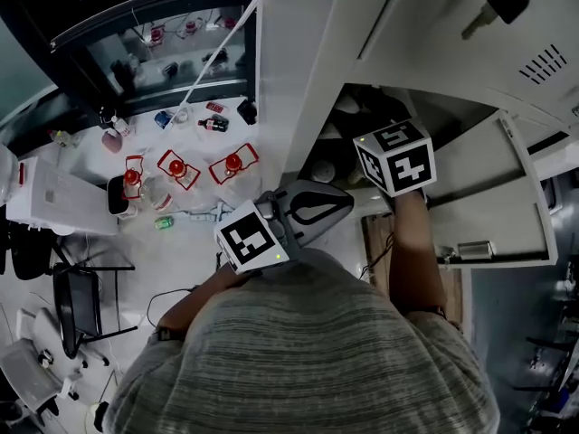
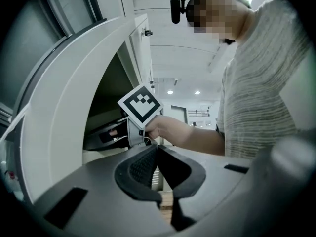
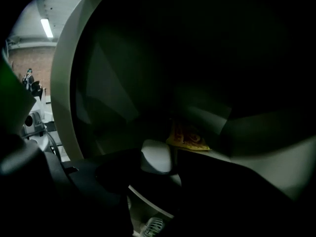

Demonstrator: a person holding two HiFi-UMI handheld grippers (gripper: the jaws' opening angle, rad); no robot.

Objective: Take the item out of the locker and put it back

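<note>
White rounded item, probably light and slippery, sits pinched across its middle by the right hand-held gripper; the left hand-held gripper is closed, empty.

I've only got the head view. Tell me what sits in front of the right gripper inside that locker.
Observer: In the right gripper view, a pale rounded object stands between the jaws of the right gripper. It is too dark to tell whether they clamp it.
Operator: Report what else is in there.
Observer: A yellow printed packet lies just beyond that object, deeper in the grey metal locker.
Operator: Now check the left gripper.
Observer: The left gripper view shows the left gripper outside the locker, jaws together on nothing.
</note>
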